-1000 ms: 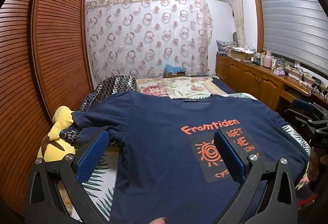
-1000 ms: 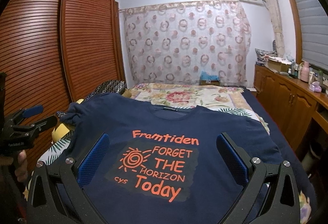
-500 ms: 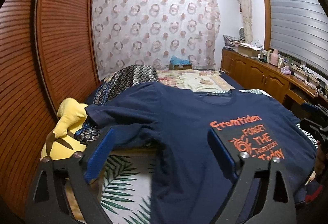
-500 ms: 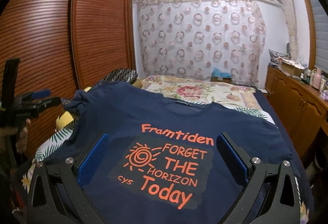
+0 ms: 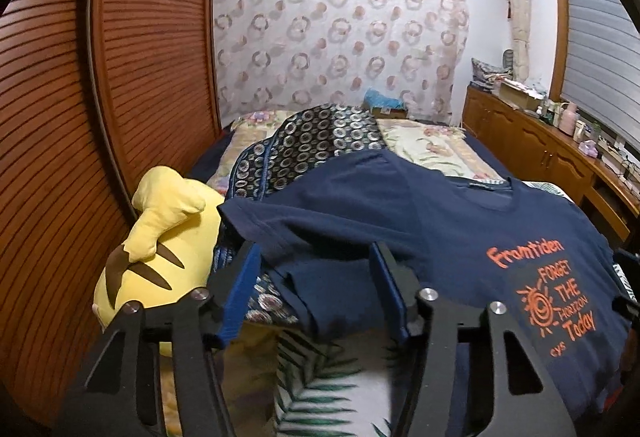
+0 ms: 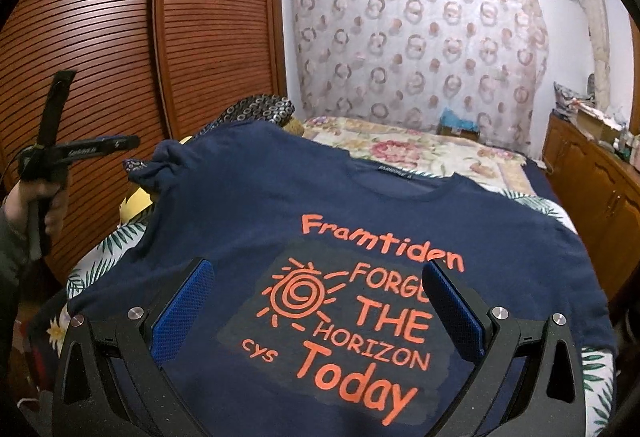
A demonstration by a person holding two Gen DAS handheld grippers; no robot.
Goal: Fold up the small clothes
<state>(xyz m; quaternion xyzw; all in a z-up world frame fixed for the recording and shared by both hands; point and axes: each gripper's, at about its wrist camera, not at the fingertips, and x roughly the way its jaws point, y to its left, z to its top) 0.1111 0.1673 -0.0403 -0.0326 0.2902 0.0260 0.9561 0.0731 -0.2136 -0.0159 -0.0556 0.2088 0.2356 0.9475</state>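
Bedroom w/ slatted wood wardrobe (image 5: 80,117) on my left, ring-print curtain (image 6: 416,49) at the far wall, cabinets (image 5: 532,153) along the right. Bed (image 6: 404,149) fills the middle, floral sheet at the far end, leaf print near me. Navy tee (image 6: 360,221) lies spread face up on the bed, collar away from me, orange print readable from my side. Its left sleeve (image 5: 288,225) is bunched and rumpled, resting on a dark ring-pattern cloth (image 5: 316,145), w/ a yellow plush (image 5: 160,237) just beside it.

L gripper (image 5: 314,273): jaws apart, sleeve edge sits right in front, between the blue pads (image 5: 240,293); can't tell if they touch fabric. R gripper (image 6: 320,301): jaws wide apart, over the tee's chest, print showing between the pads; nothing clamped. In the right view, L gripper shows at far left, beside the sleeve, held in a hand (image 6: 40,201).
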